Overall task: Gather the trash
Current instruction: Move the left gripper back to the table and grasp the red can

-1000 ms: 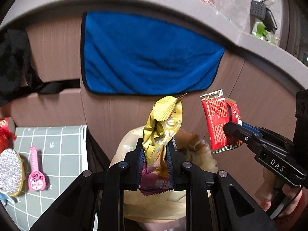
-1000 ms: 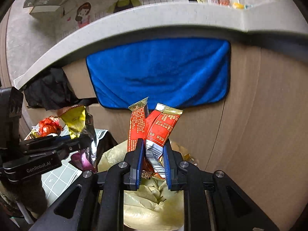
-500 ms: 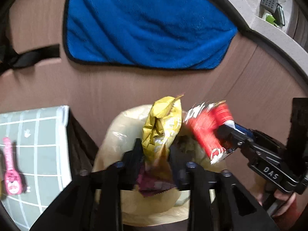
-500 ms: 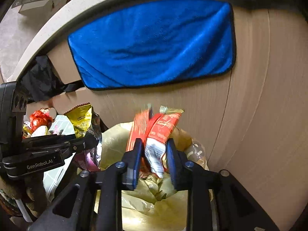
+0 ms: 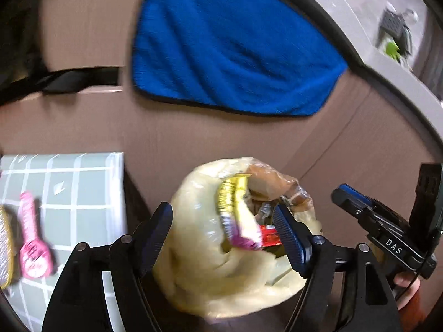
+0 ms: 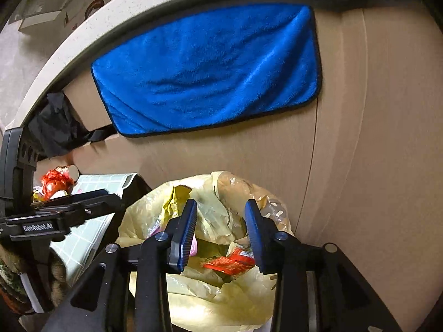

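Note:
A pale yellow trash bag [image 5: 199,254] stands open below both grippers; it also shows in the right wrist view [image 6: 221,298]. My left gripper [image 5: 224,229] is open above its mouth. A yellow and pink wrapper [image 5: 235,215] is dropping free between the fingers into the bag. My right gripper [image 6: 221,221] is open over the same bag. A red wrapper [image 6: 229,262] lies inside the bag below it and shows in the left wrist view [image 5: 267,235] too. The yellow wrapper [image 6: 174,199] shows at the bag's left side.
A blue towel [image 5: 235,55] hangs on the wooden cabinet front [image 6: 373,138] behind the bag. A low table with a grey-green checked cloth [image 5: 69,188] stands left of the bag, with a pink toy [image 5: 33,243] and red foil trash [image 6: 55,179] on it.
Both grippers moved down over the bag and opened. The yellow wrapper left the left gripper and the red wrappers left the right gripper; they fell into the bag.

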